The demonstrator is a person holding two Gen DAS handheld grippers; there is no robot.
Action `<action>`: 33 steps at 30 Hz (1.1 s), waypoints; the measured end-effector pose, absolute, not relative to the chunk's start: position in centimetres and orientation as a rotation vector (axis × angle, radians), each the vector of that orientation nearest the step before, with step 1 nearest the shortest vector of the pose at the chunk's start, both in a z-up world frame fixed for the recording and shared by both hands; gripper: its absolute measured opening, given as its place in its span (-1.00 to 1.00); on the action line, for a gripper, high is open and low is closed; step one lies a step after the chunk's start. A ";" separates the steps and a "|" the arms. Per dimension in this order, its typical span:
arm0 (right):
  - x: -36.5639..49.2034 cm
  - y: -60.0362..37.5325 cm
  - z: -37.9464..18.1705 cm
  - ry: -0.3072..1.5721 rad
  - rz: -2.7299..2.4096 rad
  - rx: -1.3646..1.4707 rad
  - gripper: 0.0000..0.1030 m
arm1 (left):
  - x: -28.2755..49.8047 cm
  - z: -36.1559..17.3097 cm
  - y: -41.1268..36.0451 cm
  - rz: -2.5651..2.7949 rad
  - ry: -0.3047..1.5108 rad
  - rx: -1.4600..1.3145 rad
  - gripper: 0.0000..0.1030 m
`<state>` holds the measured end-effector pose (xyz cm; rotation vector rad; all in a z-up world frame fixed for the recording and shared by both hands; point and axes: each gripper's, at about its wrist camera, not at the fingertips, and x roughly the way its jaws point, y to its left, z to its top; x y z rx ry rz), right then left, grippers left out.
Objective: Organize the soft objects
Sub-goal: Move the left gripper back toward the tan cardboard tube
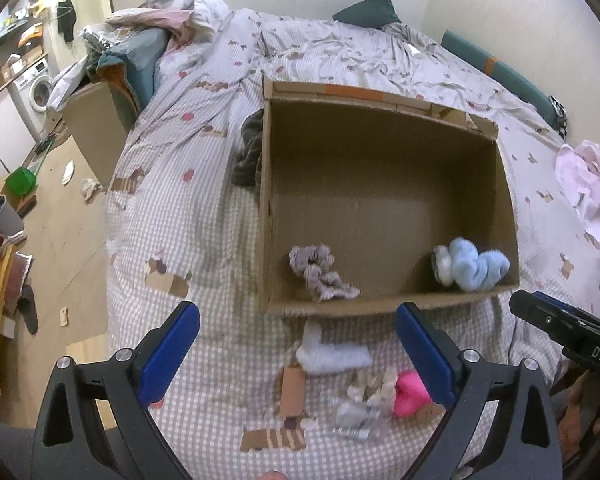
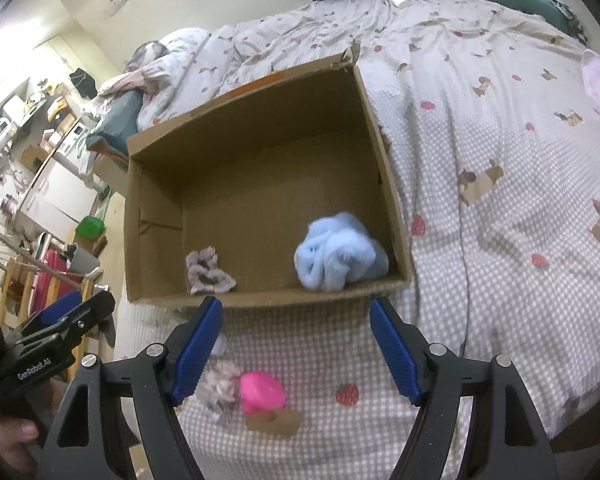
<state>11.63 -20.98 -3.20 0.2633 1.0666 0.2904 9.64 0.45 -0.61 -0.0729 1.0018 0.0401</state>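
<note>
An open cardboard box point(image 1: 380, 128) point(image 2: 156, 184) sits on the bed. Inside lie a grey scrunchie point(image 1: 320, 270) point(image 2: 208, 270) and a fluffy light-blue bundle point(image 1: 472, 266) point(image 2: 338, 256). In front of the box lie a white fluffy piece point(image 1: 332, 354), a pale scrunchie point(image 1: 370, 390) point(image 2: 222, 386) and a pink soft object point(image 1: 410, 394) point(image 2: 262, 396). My left gripper point(image 1: 298, 352) is open and empty above these. My right gripper point(image 2: 296, 348) is open and empty just before the box's near wall; it also shows in the left wrist view point(image 1: 560, 324).
A dark cloth point(image 1: 250, 152) lies against the box's left side. Pink-white clothes point(image 1: 588, 188) lie at the bed's right. Pillows and bedding point(image 1: 160, 28) pile at the head. Another cardboard box point(image 1: 96, 128) stands beside the bed; the floor at left holds clutter.
</note>
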 end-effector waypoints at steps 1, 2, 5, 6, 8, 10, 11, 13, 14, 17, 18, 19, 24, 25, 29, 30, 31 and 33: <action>11.4 -20.9 -3.3 1.070 0.292 0.262 0.56 | 9.3 -0.7 0.4 0.042 1.006 -0.071 0.90; 11.1 -20.9 -3.3 1.072 0.294 0.260 0.56 | 9.0 -0.9 0.4 0.043 1.011 -0.070 0.90; 10.3 -20.7 -3.1 1.067 0.310 0.262 0.56 | 8.1 -1.3 0.4 0.045 1.030 -0.063 0.90; 10.1 -20.7 -3.0 1.062 0.318 0.263 0.56 | 7.6 -1.5 0.4 0.042 1.038 -0.061 0.90; 9.6 -20.6 -2.8 1.055 0.329 0.259 0.56 | 7.1 -1.8 0.3 0.041 1.051 -0.055 0.90; 9.1 -20.4 -2.9 1.063 0.330 0.254 0.56 | 6.5 -2.1 0.3 0.038 1.064 -0.055 0.90; 8.9 -20.4 -3.1 1.074 0.332 0.257 0.56 | 6.3 -2.2 0.4 0.038 1.070 -0.058 0.90; 8.6 -20.3 -3.5 1.097 0.335 0.273 0.56 | 6.0 -2.6 0.4 0.039 1.087 -0.068 0.90; 8.4 -20.2 -3.7 1.108 0.336 0.278 0.56 | 5.9 -2.8 0.4 0.040 1.097 -0.071 0.90; 8.3 -20.2 -4.3 1.145 0.352 0.304 0.56 | 5.7 -3.6 1.0 0.059 1.133 -0.092 0.90; 8.3 -20.2 -4.6 1.161 0.357 0.318 0.56 | 5.7 -3.9 1.5 0.081 1.140 -0.106 0.90; 8.3 -20.3 -5.0 1.177 0.361 0.336 0.56 | 5.7 -4.0 1.8 0.100 1.143 -0.115 0.90; 8.6 -20.3 -8.0 1.315 0.355 0.368 0.56 | 6.0 -4.8 4.0 0.173 1.170 -0.185 0.90; 8.6 -19.9 -8.9 1.354 0.351 0.345 0.56 | 6.1 -5.0 4.3 0.184 1.175 -0.194 0.90; 8.6 -17.6 -11.1 1.452 0.368 0.244 0.56 | 6.3 -5.5 5.2 0.203 1.194 -0.231 0.90; 8.6 -17.0 -11.3 1.453 0.379 0.222 0.56 | 6.4 -5.5 5.3 0.207 1.194 -0.234 0.90; 8.6 -16.4 -11.4 1.452 0.391 0.195 0.56 | 6.5 -5.6 5.5 0.215 1.194 -0.238 0.90; 8.6 -15.3 -11.7 1.458 0.418 0.149 0.56 | 6.6 -5.7 5.8 0.221 1.196 -0.253 0.90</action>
